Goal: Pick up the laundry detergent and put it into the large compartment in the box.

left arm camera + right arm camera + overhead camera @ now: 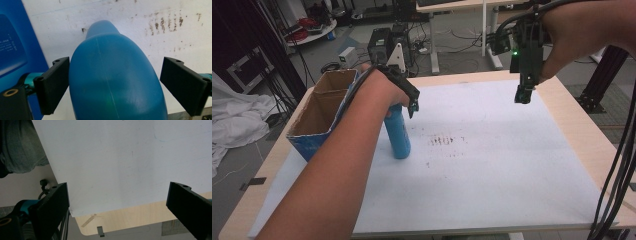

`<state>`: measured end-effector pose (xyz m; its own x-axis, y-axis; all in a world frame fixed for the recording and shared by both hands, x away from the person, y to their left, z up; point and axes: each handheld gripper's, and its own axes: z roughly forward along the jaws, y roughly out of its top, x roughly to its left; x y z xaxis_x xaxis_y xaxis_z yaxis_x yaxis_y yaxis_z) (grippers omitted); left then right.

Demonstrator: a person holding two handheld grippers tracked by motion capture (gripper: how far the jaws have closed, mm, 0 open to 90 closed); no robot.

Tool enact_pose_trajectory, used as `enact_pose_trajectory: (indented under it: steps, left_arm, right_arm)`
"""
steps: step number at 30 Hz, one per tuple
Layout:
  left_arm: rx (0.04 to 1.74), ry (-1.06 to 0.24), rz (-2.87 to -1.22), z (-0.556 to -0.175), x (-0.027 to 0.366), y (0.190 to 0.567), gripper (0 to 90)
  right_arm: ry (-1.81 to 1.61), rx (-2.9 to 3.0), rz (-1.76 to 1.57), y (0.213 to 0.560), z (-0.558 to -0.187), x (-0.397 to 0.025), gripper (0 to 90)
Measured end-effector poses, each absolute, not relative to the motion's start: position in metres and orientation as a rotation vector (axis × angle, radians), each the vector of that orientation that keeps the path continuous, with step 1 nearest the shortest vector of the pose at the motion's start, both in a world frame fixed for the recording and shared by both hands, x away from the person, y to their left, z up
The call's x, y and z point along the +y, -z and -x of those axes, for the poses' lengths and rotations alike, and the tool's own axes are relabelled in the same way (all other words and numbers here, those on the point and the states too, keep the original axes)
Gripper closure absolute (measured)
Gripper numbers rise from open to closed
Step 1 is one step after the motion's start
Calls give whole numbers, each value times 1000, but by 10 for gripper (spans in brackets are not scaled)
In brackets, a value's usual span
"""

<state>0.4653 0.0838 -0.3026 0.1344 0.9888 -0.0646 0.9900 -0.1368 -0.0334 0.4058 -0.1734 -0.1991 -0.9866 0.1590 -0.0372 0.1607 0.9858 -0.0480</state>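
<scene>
Two hand-held grippers are in your hands, and they are well apart. Your left hand-held gripper (412, 102) sits directly over the blue bottle (398, 135), which stands upright on the white sheet (492, 165) covering the tabletop (584, 135), left of the middle. In the left gripper view you look down along the jaws onto the bottle (112, 82): it lies between them, the left jaw is touching or just beside its side, and the right jaw stands clear of it with white sheet showing in the gap. So your left hand-held gripper (113, 82) is released, straddling the bottle without clamping it.

Just to the left of the bottle stands an open cardboard box (324, 112) with blue outer walls, near the left edge of the tabletop. Its blue wall (15, 42) shows at the left of the left gripper view, close to the bottle.

Your right hand-held gripper (523, 95) hangs in the air above the far right part of the sheet, jaws pointing down. In the right gripper view its jaws are spread wide with nothing between them, over the sheet (120, 162) and a rounded corner of the tabletop (117, 220). Dark smudges (447, 141) mark the sheet right of the bottle.
</scene>
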Motion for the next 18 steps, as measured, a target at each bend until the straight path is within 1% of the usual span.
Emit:
enact_pose_trajectory:
  steps: [4,7,9,11,17,18]
  left_arm:
    - [2058,103,-2345,-466,83,303,110]
    - [2059,101,-2351,-466,84,303,148]
    - [2061,96,-2355,-466,84,304,150]
    - [2065,102,-2352,-466,84,304,178]
    - [2058,101,-2359,-465,84,304,203]
    - [2060,103,-2361,-465,84,304,221]
  right_arm:
    - [81,3098,-255,199,-406,-174,37]
    - [86,3097,-264,199,-406,-174,37]
    - [86,3098,-261,199,-407,-174,37]
    - [81,3098,-267,200,-407,-174,37]
    - [86,3099,-262,200,-408,-173,37]
    - [85,3099,-263,200,-408,-173,37]
